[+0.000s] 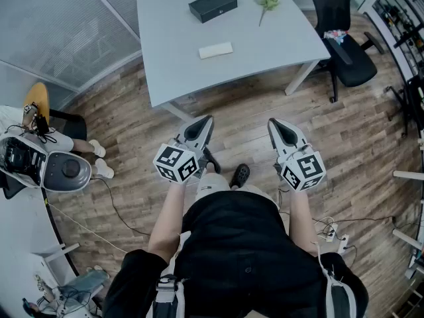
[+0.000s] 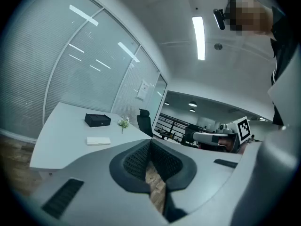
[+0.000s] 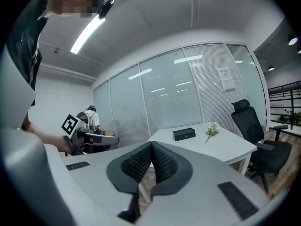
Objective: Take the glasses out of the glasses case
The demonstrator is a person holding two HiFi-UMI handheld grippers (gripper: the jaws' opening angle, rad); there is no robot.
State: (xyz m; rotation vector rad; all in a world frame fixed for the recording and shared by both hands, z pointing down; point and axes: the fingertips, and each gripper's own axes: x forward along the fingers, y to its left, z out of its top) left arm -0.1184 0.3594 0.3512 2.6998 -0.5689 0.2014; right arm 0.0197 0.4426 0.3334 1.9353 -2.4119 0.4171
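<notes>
Wood-plank flooring point(image 1: 126, 144) is lying beneath the left gripper point(image 1: 207, 121) and right gripper point(image 1: 273, 124) at lower centre, both holding their jaws pressed together on nothing. Higher up, well apart from them, the grey table point(image 1: 165, 78) is carrying a white flat pad point(image 1: 216, 50), then the black rectangular glasses case point(image 1: 212, 5) near a green flower sprig point(image 1: 267, 0). A black office chair point(image 1: 344, 45) is standing upper right.

Bright, even light from long white ceiling strip lamps point(image 2: 198, 31); faint shadows. Both gripper views: fisheye-bent, black vignetted corners.

Case point(image 1: 212, 5) on table point(image 1: 265, 45), flat pad point(image 1: 216, 50) nearer, flower point(image 1: 268, 0) rt; chair point(image 1: 344, 38) rt of table.
</notes>
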